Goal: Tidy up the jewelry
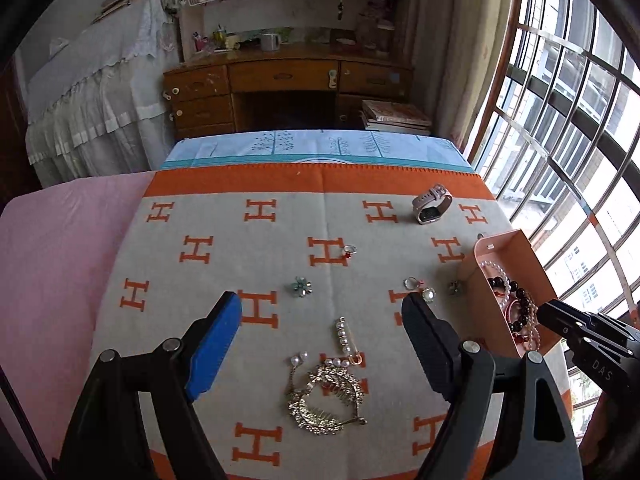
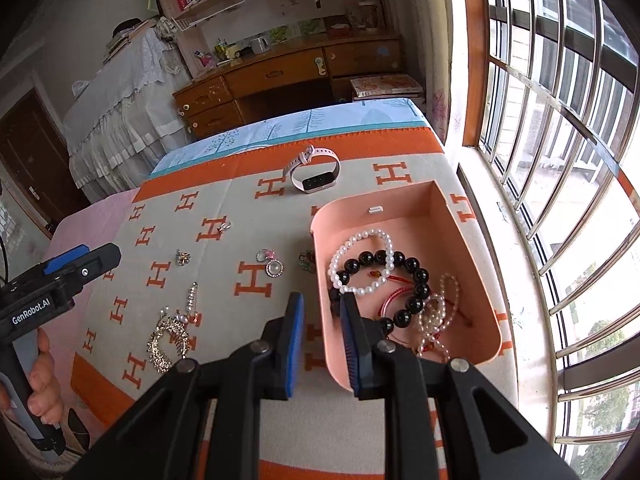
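A pink open box (image 2: 452, 216) holds a white pearl bracelet (image 2: 360, 240), a black bead bracelet (image 2: 416, 280) and other beaded strands; it also shows in the left wrist view (image 1: 508, 252). My right gripper (image 2: 322, 312) straddles the box's near left wall, jaws partly open and empty. My left gripper (image 1: 320, 312) is wide open above a gold rhinestone hair comb (image 1: 324, 400) and a pearl pin (image 1: 344, 336). Loose on the blanket lie rings (image 1: 349, 250), a green brooch (image 1: 300, 286), a round pendant (image 1: 427, 294) and a pink smartwatch (image 1: 430, 204).
The orange and grey H-pattern blanket (image 1: 200, 208) covers the table. A barred window (image 2: 560, 160) runs close along the right. A wooden desk (image 1: 288, 88) and shelves stand beyond the far edge. A pink sheet (image 1: 52, 260) lies to the left.
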Available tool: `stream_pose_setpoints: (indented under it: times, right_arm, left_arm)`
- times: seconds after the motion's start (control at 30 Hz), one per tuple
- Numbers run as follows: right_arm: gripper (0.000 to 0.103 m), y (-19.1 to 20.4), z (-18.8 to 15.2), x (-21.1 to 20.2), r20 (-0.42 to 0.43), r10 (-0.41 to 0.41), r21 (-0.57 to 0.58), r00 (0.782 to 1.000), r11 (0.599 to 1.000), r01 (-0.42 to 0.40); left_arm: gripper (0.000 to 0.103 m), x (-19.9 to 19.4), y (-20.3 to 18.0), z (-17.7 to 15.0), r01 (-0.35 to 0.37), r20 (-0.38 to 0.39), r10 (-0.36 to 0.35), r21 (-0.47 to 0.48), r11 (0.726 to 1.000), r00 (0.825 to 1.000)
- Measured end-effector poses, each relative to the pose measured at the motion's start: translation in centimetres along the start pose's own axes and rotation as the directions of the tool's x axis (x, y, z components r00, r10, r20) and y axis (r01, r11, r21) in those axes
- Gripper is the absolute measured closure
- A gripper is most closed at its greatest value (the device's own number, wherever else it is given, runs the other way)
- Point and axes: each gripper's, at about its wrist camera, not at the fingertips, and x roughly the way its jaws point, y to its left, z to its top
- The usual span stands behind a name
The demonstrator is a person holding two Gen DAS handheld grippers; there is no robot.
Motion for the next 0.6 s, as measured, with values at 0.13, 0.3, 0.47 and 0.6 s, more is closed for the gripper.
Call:
stream_pose_setpoints:
  times: [0.13, 0.3, 0.47, 0.6]
  right_arm:
    - [0.084, 2.8, 0.8, -0.2, 0.010, 0.028, -0.065, 1.000, 0.998, -0.028]
    - [0.083, 6.5, 0.9, 0.3, -0.012, 0.075, -0.156, 0.997, 0.985, -0.076]
    - [0.072, 9.8, 0.1, 2.1, -0.091, 0.137, -0.240, 0.986, 0.958, -0.155]
    - [0.072, 12.1, -0.7, 4.1, -0.206, 0.210, -0.251, 0.956, 0.933, -0.259]
  left_arm:
    - [0.018, -1.5, 3.8, -0.6, -0.070, 0.028, 0.072, -0.060, 0.996, 0.997]
    - [0.017, -1.5, 7.3, -2.1, -0.099, -0.002, 0.100, -0.119, 0.988, 0.995]
    - [0.017, -0.1, 9.1, -4.1, -0.119, -0.062, 0.111, -0.140, 0.983, 0.992]
    - [0.017, 1.3, 10.1, -5.5, -0.116, -0.104, 0.100, -0.160, 0.980, 0.990]
